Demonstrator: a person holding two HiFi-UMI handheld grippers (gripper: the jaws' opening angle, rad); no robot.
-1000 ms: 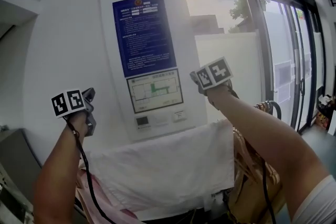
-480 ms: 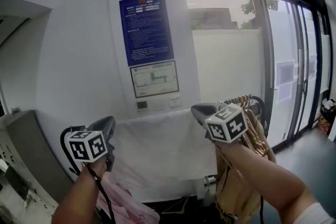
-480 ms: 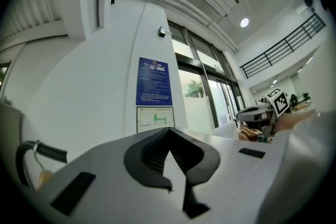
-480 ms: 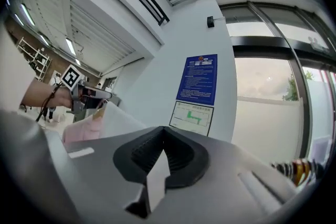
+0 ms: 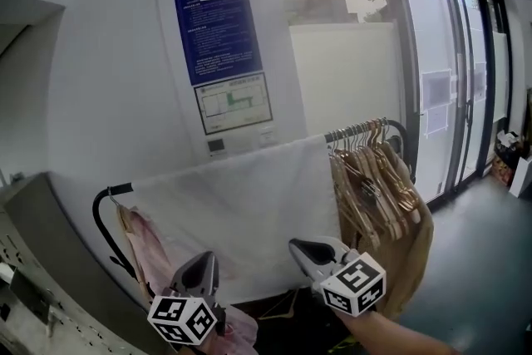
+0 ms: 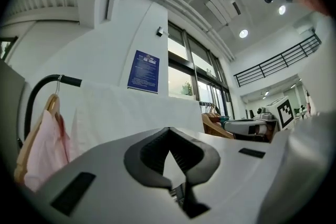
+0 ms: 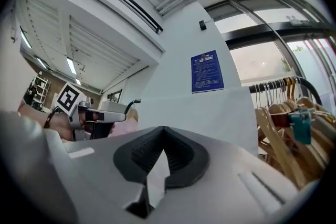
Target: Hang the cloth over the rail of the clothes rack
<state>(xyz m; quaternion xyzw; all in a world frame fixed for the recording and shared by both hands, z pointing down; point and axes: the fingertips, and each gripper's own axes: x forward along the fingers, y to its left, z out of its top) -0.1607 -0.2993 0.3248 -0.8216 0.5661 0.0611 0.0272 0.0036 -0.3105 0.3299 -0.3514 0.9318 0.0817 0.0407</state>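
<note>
Cloth (image 5: 241,208), white and spread wide, hangs draped over the rail (image 5: 116,190) of the clothes rack (image 5: 96,224), between a pink garment (image 5: 148,249) at left and wooden hangers (image 5: 374,170) at right. My left claw (image 5: 206,260) and my right claw (image 5: 304,246) sit low on the near side, clear of the cloth, each with jaws pressed together on nothing.

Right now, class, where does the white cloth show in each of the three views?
Head view: the white cloth hangs over the rail, centre of frame.
Left gripper view: cloth centre-left, right of the pink garment.
Right gripper view: cloth centre, left of the hangers.
Shared landmark: blue notice on the wall above it.
</note>
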